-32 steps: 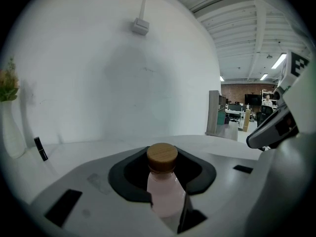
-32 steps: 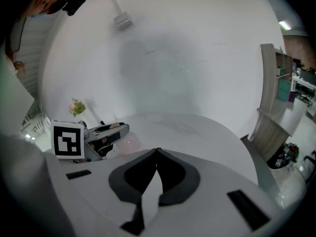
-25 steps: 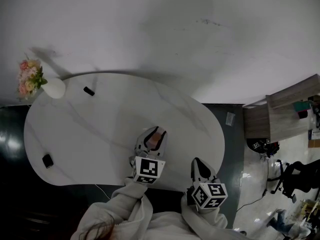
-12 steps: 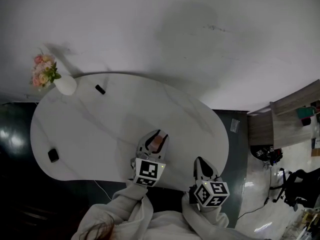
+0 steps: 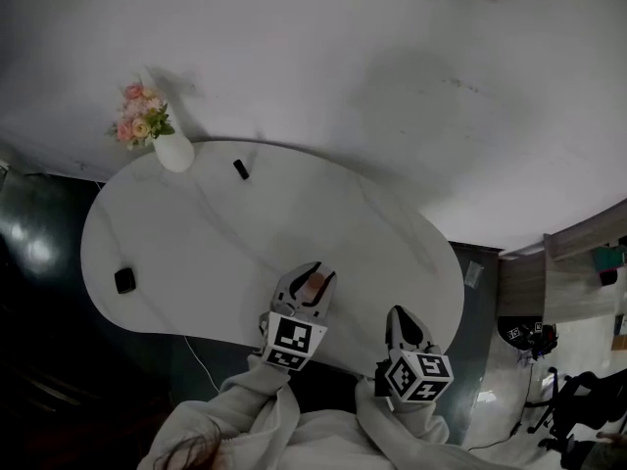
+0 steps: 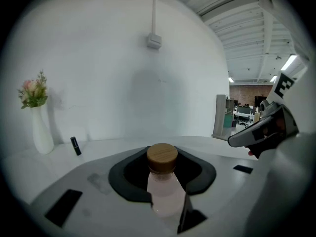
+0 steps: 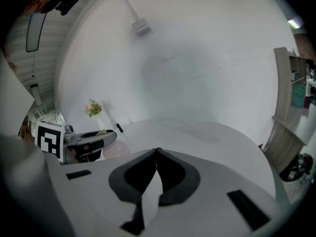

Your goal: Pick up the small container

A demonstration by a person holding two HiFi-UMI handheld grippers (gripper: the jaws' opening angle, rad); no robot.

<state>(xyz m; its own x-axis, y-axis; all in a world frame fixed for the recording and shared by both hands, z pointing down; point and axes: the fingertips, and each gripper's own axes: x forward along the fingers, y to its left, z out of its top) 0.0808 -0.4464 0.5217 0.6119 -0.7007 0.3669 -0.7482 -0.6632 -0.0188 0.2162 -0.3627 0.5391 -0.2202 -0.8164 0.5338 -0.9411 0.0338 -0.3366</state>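
Note:
The small container (image 6: 163,187) is a pale pink bottle with a round wooden cap. It stands upright between the black pads of my left gripper (image 6: 163,157), which is shut on its body. In the head view the left gripper (image 5: 306,282) holds the container (image 5: 313,286) over the near part of the white table (image 5: 196,233). My right gripper (image 5: 400,319) hovers at the table's near edge, to the right of the left one. Its jaws meet at the tips (image 7: 157,152), shut with nothing between them. The right gripper view shows the left gripper (image 7: 93,140) and the container (image 7: 116,149) at the left.
A white vase of pink flowers (image 5: 168,148) stands at the table's far left, with a small black tube (image 5: 240,169) to its right. A small black object (image 5: 124,280) lies near the left edge. A wooden shelf unit (image 5: 588,262) stands off to the right on the dark floor.
The head view has swung, so the table, vase and black tube sit further right and lower in the picture. Both grippers keep their places, the left still shut on the container.

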